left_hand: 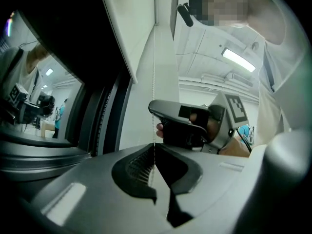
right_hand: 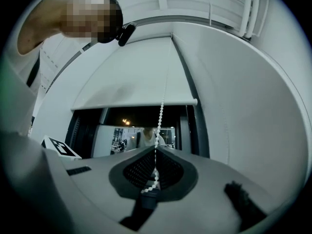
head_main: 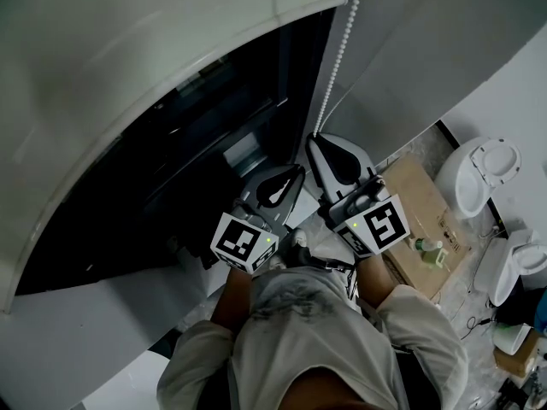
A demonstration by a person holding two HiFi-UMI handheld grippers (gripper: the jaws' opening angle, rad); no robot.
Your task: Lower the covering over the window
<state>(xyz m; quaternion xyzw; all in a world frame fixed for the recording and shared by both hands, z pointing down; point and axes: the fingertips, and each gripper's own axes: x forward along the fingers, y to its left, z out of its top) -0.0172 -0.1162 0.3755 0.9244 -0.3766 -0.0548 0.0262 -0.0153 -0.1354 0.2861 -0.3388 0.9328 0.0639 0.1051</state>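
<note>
bead chain (head_main: 338, 54) hangs before the dark window (head_main: 171, 161), cardboard (head_main: 419, 202) and toilet (head_main: 477, 176) nearby.

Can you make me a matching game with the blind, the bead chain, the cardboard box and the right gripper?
Things:
1. white fabric roller blind
2. white plastic bead chain
3. flat brown cardboard box
4. right gripper

Places or states:
A. lying on the floor
B. shut on the chain
C. partly lowered over the dark window
D. hanging down from above

Pairs: 1-C, 2-D, 3-A, 4-B.
</note>
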